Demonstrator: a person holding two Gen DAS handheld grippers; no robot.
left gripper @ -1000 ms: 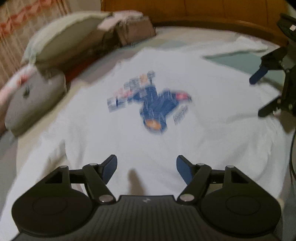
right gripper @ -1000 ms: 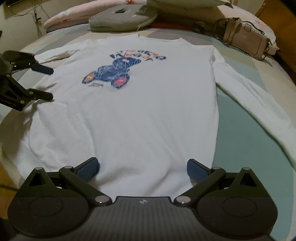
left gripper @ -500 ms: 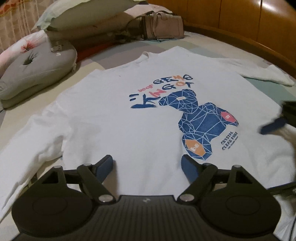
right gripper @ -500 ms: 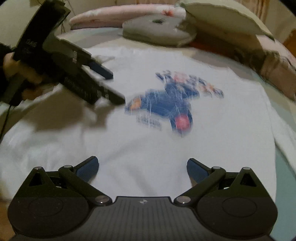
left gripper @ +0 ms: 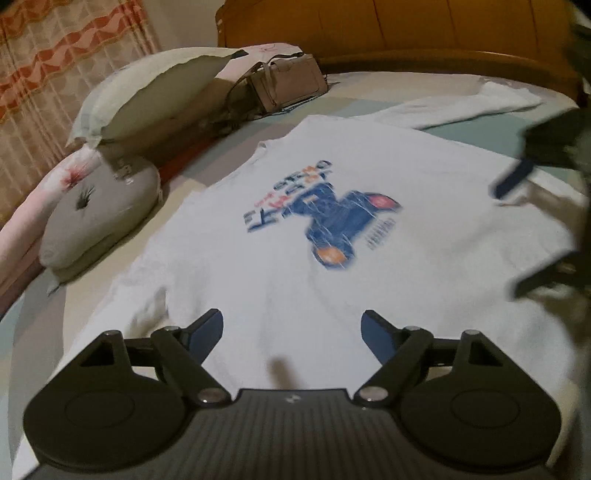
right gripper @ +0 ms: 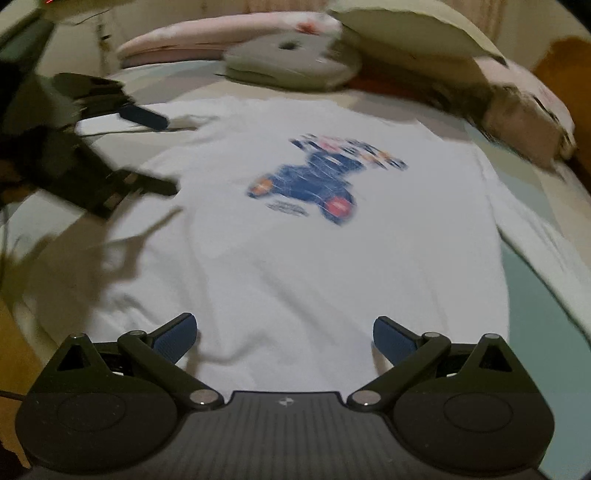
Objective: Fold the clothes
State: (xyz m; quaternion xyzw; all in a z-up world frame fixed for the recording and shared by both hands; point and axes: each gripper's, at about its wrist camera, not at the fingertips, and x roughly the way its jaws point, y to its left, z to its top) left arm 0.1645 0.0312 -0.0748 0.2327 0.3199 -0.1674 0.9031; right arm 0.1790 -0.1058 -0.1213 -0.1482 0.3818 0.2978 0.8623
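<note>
A white long-sleeved shirt (left gripper: 295, 288) with a blue bear print (left gripper: 332, 218) lies flat, front up, on the bed. My left gripper (left gripper: 291, 325) hovers open over the shirt's side near one sleeve, with nothing between its fingers. My right gripper (right gripper: 284, 326) hangs open above the hem of the shirt (right gripper: 295, 266), also holding nothing. Each gripper shows in the other's view: the right gripper (left gripper: 513, 236) at the right edge, the left gripper (right gripper: 162, 153) at the left. Both views are blurred.
A grey cushion (left gripper: 99, 210), pale pillows (left gripper: 155, 92) and a beige handbag (left gripper: 288, 85) lie at the head of the bed. A wooden headboard (left gripper: 406, 33) stands behind, a patterned curtain (left gripper: 55, 74) to the left. One sleeve (left gripper: 461, 107) stretches out over the green sheet (right gripper: 535, 295).
Both grippers have swung across the shirt and stay open. The left gripper has drawn back from the print toward the shirt's edge. The shirt has not moved.
</note>
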